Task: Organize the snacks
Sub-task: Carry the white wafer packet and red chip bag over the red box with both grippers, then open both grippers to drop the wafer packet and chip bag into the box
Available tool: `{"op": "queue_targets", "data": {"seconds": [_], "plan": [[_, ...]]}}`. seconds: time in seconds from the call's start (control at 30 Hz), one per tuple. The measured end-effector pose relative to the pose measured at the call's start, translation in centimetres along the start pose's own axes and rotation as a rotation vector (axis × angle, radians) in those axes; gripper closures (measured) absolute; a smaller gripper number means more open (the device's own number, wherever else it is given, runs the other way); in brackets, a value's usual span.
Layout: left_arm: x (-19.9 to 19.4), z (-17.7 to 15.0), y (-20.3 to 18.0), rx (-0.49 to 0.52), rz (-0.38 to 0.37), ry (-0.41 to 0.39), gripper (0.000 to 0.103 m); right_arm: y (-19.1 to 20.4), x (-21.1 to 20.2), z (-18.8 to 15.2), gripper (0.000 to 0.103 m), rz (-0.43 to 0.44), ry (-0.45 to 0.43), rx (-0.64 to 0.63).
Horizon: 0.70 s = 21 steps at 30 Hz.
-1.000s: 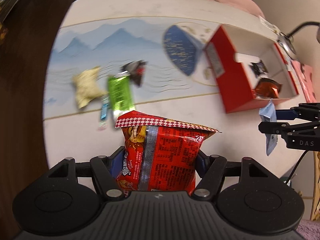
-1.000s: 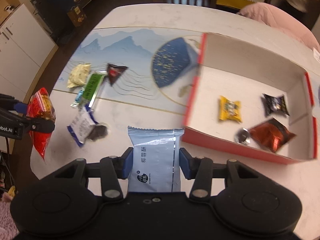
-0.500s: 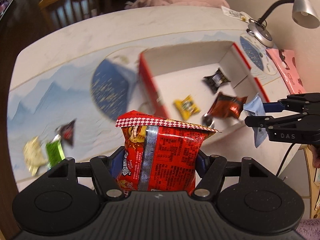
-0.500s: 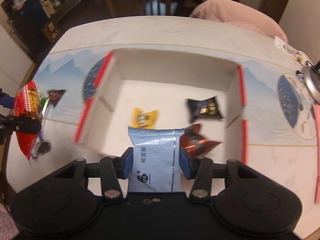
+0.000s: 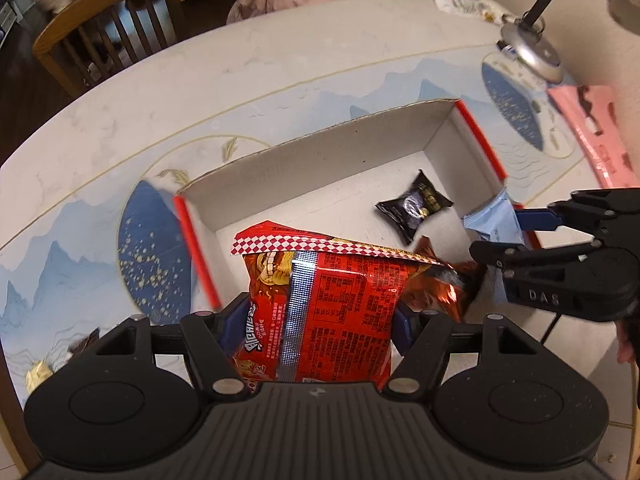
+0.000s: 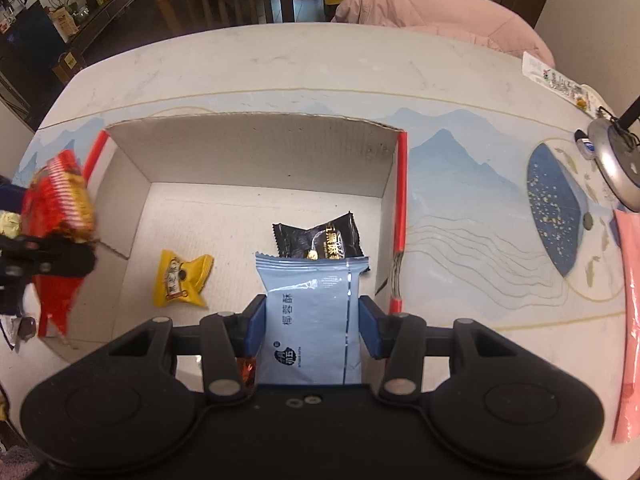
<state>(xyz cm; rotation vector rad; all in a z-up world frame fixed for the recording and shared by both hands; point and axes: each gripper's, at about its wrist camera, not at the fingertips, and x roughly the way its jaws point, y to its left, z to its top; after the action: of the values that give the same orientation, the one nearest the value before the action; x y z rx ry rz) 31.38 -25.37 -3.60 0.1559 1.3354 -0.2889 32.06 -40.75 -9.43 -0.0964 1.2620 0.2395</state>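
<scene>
My left gripper [image 5: 314,320] is shut on a big red snack bag [image 5: 328,304] and hangs over the near left part of the red-edged cardboard box [image 5: 320,152]. My right gripper [image 6: 312,320] is shut on a pale blue packet [image 6: 310,320] above the box's near right corner; it also shows in the left wrist view, the right gripper [image 5: 500,236]. Inside the box lie a black packet [image 6: 320,240], a yellow candy wrapper [image 6: 180,282] and a copper-red foil packet [image 5: 444,288]. The red bag [image 6: 60,208] appears blurred at the left of the right wrist view.
The box sits on a white table with a blue mountain-print mat [image 6: 460,148]. A lamp base [image 6: 616,160] and a pink sheet [image 6: 630,280] stand at the right. Loose wrappers [image 5: 40,372] lie left of the box. A wooden chair [image 5: 108,20] is behind the table.
Both grippers have swept right from the loose snacks to above the box, each still holding its packet. The box now fills both views.
</scene>
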Motion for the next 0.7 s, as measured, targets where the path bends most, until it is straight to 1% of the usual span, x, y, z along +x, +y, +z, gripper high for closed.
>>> {"op": "queue_targets", "data": {"seconds": [0.23,0.37,0.43,0.53,0.7], "plan": [[5.1,2.3,-0.7,-0.01,0.041,0.078,0.034,0.5,2.5,0.5,0.056,0.017,0.032,-0.034],[7.5,3.0,-1.2,-0.005,0.042,0.132,0.034,0.5,3.2,0.5,0.056,0.033,0.049,-0.04],[8.5,3.1,-1.5,0.004,0.058,0.155,0.034,0.4,3.5,0.6,0.056,0.034,0.057,-0.039],[9.6,3.1,-1.6,0.001,0.052,0.177,0.034,0.5,3.7,0.6,0.056,0.034,0.061,-0.046],[10.1,3.1,-1.5,-0.001,0.033,0.181,0.033,0.7,3.8,0.7,0.055,0.033,0.061,-0.051]]}}
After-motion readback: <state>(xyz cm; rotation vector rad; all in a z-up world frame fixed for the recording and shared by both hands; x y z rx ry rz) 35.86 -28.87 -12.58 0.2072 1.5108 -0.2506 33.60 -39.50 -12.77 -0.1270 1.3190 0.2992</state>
